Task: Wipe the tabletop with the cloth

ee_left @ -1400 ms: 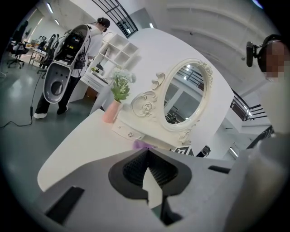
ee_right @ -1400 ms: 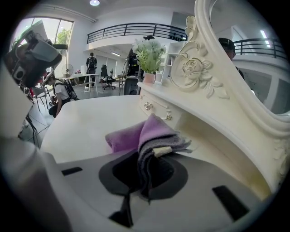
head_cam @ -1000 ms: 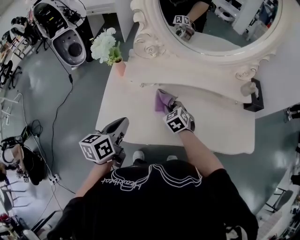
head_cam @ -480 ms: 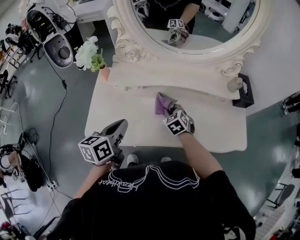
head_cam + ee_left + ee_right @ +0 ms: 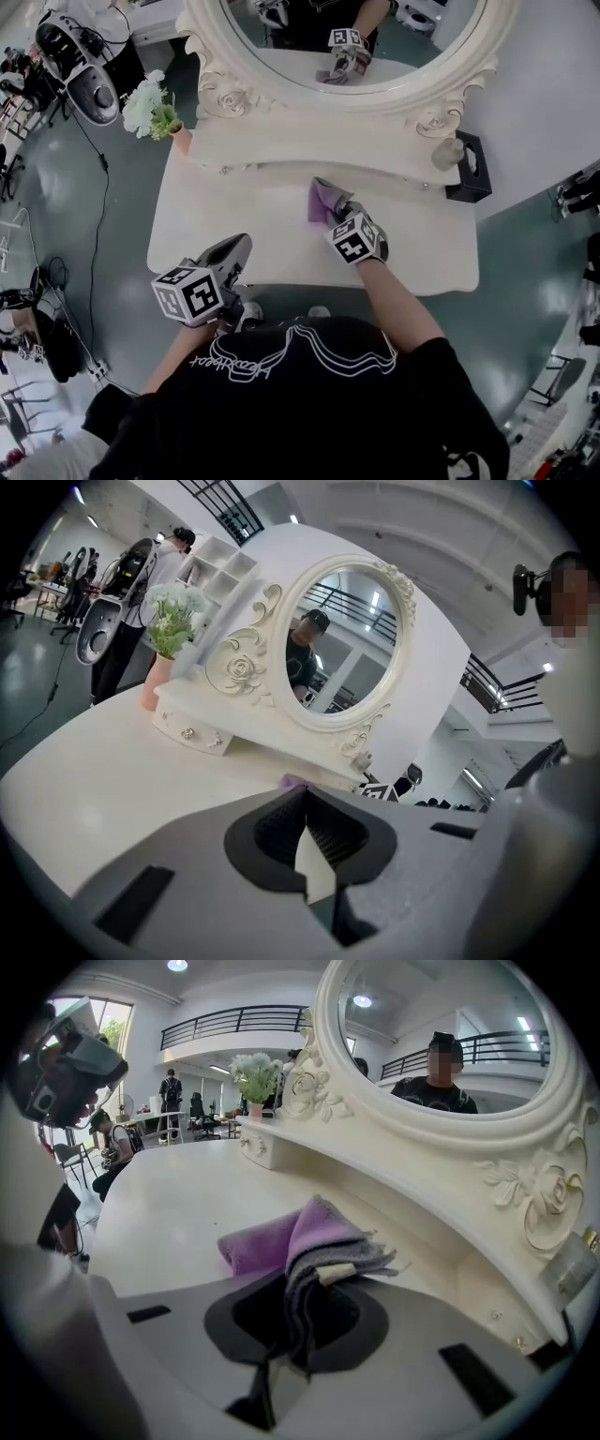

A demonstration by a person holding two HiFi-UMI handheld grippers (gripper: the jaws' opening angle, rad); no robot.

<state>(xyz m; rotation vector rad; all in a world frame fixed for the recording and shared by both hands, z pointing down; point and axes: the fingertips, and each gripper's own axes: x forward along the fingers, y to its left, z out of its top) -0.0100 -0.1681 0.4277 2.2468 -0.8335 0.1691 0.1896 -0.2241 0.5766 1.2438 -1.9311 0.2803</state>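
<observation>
Right tool [image 5: 340, 209] has dragged cloth [image 5: 323, 199] rightward.

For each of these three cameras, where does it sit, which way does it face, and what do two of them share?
Head view: on the person's head, facing down at the tabletop; shows forearms, left gripper, right gripper.
Left gripper view: on the left gripper near the tabletop's front edge, facing the mirror; its shut jaws show.
Right gripper view: on the right gripper, facing along the tabletop toward the flowers; its jaws clamp the cloth.
Shared: both gripper views show mirror and flowers.
</observation>
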